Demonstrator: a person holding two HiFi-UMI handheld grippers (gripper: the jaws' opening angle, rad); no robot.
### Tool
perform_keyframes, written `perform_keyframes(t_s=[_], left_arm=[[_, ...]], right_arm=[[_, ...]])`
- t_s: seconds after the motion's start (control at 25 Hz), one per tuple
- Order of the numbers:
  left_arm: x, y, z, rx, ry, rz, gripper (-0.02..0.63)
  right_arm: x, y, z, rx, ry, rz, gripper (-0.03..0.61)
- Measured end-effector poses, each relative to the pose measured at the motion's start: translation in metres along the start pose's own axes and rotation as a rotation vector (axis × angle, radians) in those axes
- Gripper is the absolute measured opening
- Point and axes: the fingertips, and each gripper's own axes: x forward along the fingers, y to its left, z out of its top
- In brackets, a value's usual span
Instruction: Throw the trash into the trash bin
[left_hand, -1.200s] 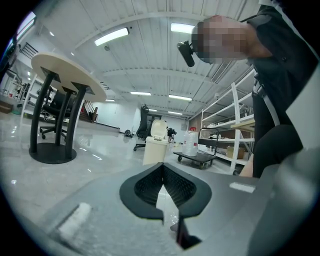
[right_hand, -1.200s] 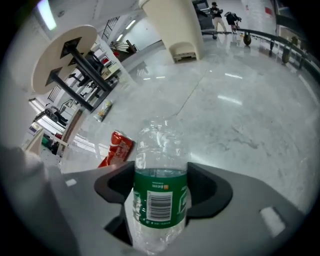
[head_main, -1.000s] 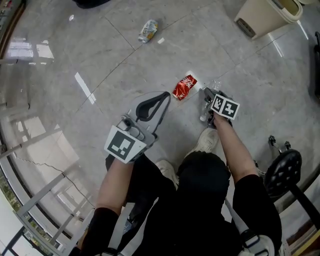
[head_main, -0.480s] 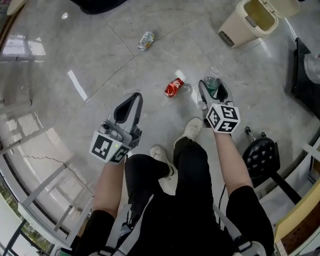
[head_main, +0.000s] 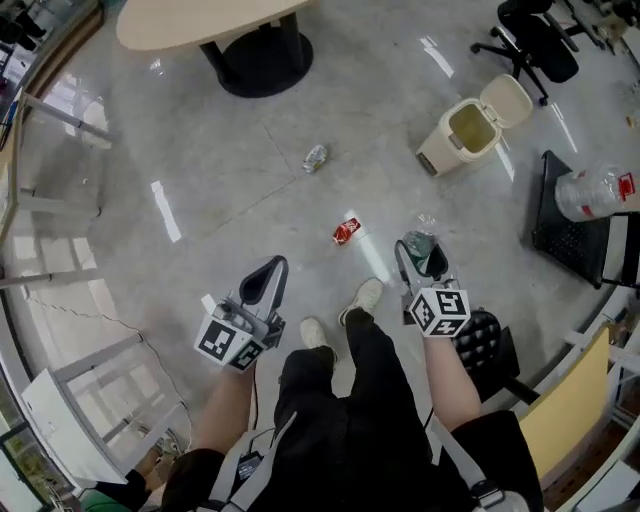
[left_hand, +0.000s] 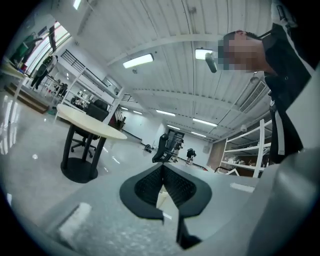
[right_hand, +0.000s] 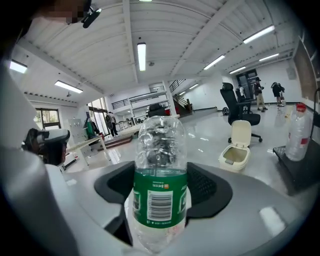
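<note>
The trash bin (head_main: 435, 155) stands on the floor (head_main: 220, 210) at 1 o'clock from the right hand-held gripper (head_main: 422, 252), well apart from it, with its lid tipped back; I cannot tell what lies inside. That gripper's jaws clamp an upright clear plastic bottle (right_hand: 160, 170) with a green label, while the left hand-held gripper (left_hand: 161, 186) has its jaws pressed together on nothing. Only the head view shows the red can (head_main: 347, 231) at the right gripper's 10 o'clock and the crushed silver can (head_main: 315, 158) farther off at 11 o'clock; only the right gripper view shows the label's barcode
</note>
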Motion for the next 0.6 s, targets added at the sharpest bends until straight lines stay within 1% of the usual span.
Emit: perform_keyframes(t_s=[0.12,0.2,0.28,0.36,0.44,0.52,0.6], left_arm=[[-0.030,-0.011,0.046,-0.003,-0.023,0.049,0.002],[-0.039,-0.021,0.075,0.031,-0.046,0.064,0.003],[-0.042,-0.036,0.101,0.065,-0.070,0.051,0.003],[-0.036,-0.053,0.119,0.098,-0.094,0.030,0.003],[-0.021,-0.077,0.129,0.135,-0.119,-0.009,0.003],[-0.002,-0.107,0.137,0.165,-0.139,-0.052,0.003],[0.014,-0.130,0.143,0.188,-0.151,-0.062,0.003]], right_arm=[[-0.023,0.026,0.046,-0.028,-0.018,0.040,0.318],[-0.031,0.032,0.085,-0.021,-0.060,0.056,0.318],[-0.046,0.037,0.123,-0.014,-0.108,0.063,0.318],[-0.064,0.038,0.153,-0.026,-0.149,0.071,0.318],[-0.081,0.029,0.172,-0.020,-0.174,0.079,0.318],[-0.096,0.010,0.187,0.016,-0.197,0.087,0.318],[-0.105,-0.007,0.201,0.040,-0.224,0.097,0.318]])
